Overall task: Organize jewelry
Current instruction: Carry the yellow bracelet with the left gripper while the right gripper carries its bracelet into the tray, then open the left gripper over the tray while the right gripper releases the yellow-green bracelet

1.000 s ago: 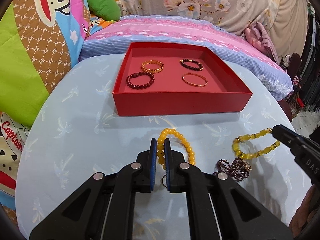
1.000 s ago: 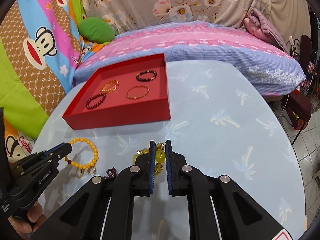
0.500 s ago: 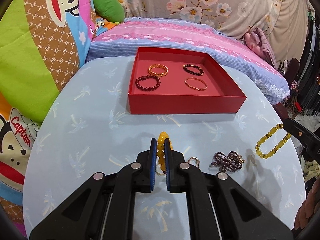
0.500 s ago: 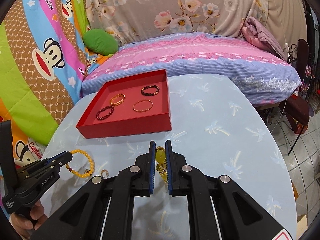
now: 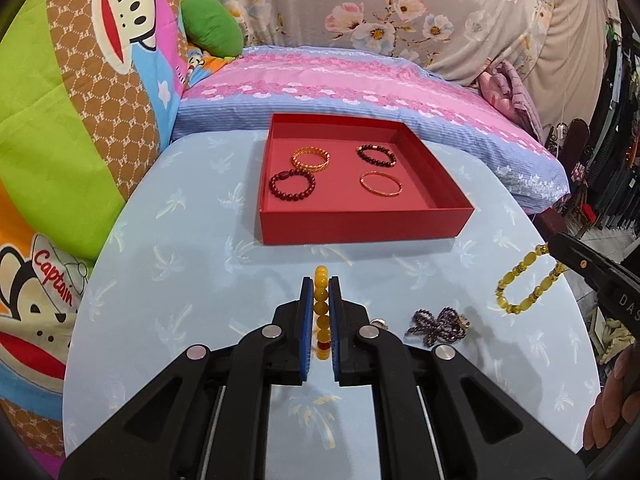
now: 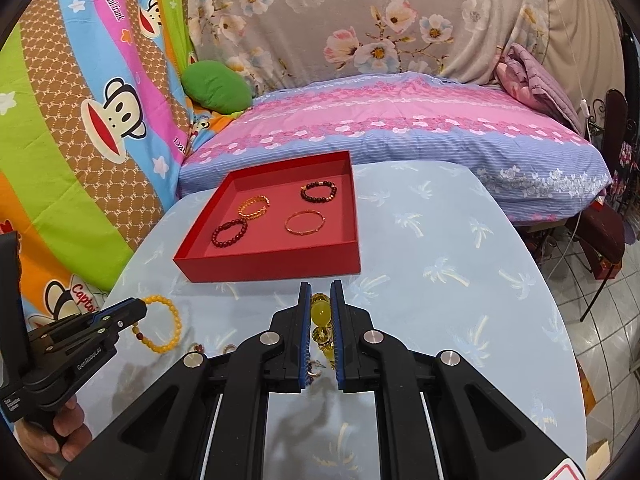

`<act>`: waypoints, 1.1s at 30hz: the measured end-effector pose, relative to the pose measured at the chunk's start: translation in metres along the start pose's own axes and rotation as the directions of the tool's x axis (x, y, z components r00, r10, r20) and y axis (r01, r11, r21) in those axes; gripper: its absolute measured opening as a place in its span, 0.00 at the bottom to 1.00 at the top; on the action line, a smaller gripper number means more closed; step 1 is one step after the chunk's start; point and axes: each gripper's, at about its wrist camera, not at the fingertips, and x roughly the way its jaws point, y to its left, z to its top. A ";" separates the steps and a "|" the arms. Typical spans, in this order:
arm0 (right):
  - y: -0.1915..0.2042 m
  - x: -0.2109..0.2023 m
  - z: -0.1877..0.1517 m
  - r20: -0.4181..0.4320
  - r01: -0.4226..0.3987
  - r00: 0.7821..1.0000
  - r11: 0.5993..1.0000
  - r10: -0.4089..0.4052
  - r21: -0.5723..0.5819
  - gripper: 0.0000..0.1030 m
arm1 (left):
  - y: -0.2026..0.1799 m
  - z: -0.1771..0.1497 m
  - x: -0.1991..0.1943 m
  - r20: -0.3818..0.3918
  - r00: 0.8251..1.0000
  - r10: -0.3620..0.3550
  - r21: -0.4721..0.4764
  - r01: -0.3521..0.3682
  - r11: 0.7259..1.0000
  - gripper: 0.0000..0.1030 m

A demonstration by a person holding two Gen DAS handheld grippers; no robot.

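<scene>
my left gripper (image 5: pixel 321 292) is clamped on the orange bead bracelet (image 5: pixel 321 312), held edge-on between the pads so it hangs clear of the table (image 5: pixel 168 280) for the carry. my right gripper (image 6: pixel 320 300) pinches the yellow bead bracelet (image 6: pixel 322 322) the same way, and from the left view its loop dangles freely off the tips. both point toward the red tray (image 5: pixel 360 222) at the far side, which already holds four bracelets spaced apart, with bare floor to the right, so i judge these two belong there. a dark purple beaded piece (image 5: pixel 436 322) lies on the near right of the table, with a small ring (image 5: pixel 378 322) just beside it. the fingers hide most of each held loop, and i cannot make out the small bits beneath my right gripper.
</scene>
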 end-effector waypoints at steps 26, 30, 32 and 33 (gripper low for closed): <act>0.032 0.098 0.107 -0.029 -0.124 0.992 0.992 0.123 -0.020 0.09 | -0.033 0.115 0.068 0.014 0.980 -0.197 0.035 0.196 0.980 0.07; 0.033 0.126 0.107 -0.066 -0.155 0.986 0.988 0.156 0.019 0.09 | -0.024 0.114 0.098 -0.034 0.976 -0.214 -0.006 0.214 0.977 0.07; 0.032 0.140 0.102 -0.091 -0.165 0.982 0.986 0.167 0.037 0.09 | -0.019 0.110 0.112 -0.060 0.976 -0.208 -0.017 0.208 0.978 0.07; 0.030 0.146 0.099 -0.105 -0.165 0.980 0.985 0.169 0.045 0.09 | -0.016 0.106 0.121 -0.078 0.977 -0.199 -0.021 0.198 0.980 0.07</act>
